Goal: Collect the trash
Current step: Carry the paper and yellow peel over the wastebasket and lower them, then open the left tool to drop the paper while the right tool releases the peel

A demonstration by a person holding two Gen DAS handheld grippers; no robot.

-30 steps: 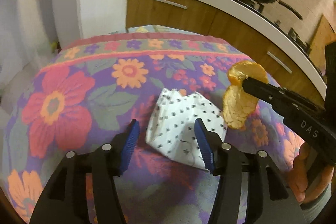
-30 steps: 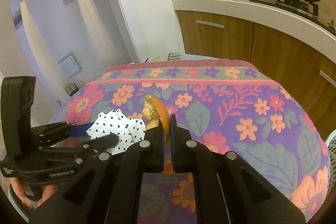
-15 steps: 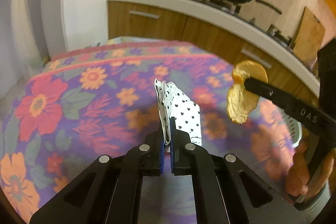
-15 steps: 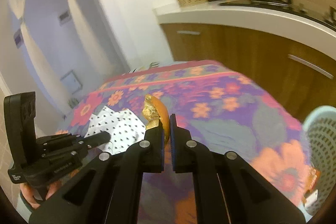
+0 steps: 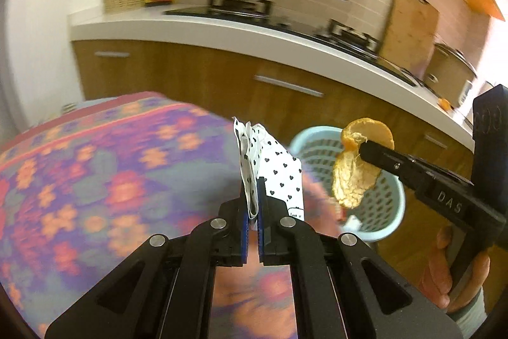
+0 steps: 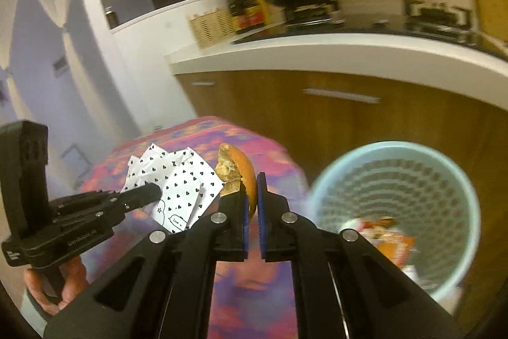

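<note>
Both hands loaded, mid-carry. Left gripper (image 5: pixel 253 199) clamped on the heart-print paper (image 5: pixel 276 170); the sheet stands up out of the pads, crumpled, clear of the flowered bench (image 5: pixel 95 173). Right gripper (image 6: pixel 252 196) clamped on the orange peel (image 6: pixel 241 167), a curved piece sticking up above the fingertips, its lower edge pinched between the blue pads. Light-blue trash basket (image 6: pixel 457 205) sits off the far right edge of the bench, lower down, mouth facing up, in front of the wooden cabinets (image 6: pixel 349 123); it already holds some scraps. Key relation: the basket lies to the right of and beyond both grippers. In the right wrist view its rim is just beside the right gripper's fingers, while the left gripper sits further left over the bench, so the right hand is the nearer one. Judgement: peel should go in first; paper needs more travel rightward before release. Background blurred; fine detail inside the basket unclear.
</note>
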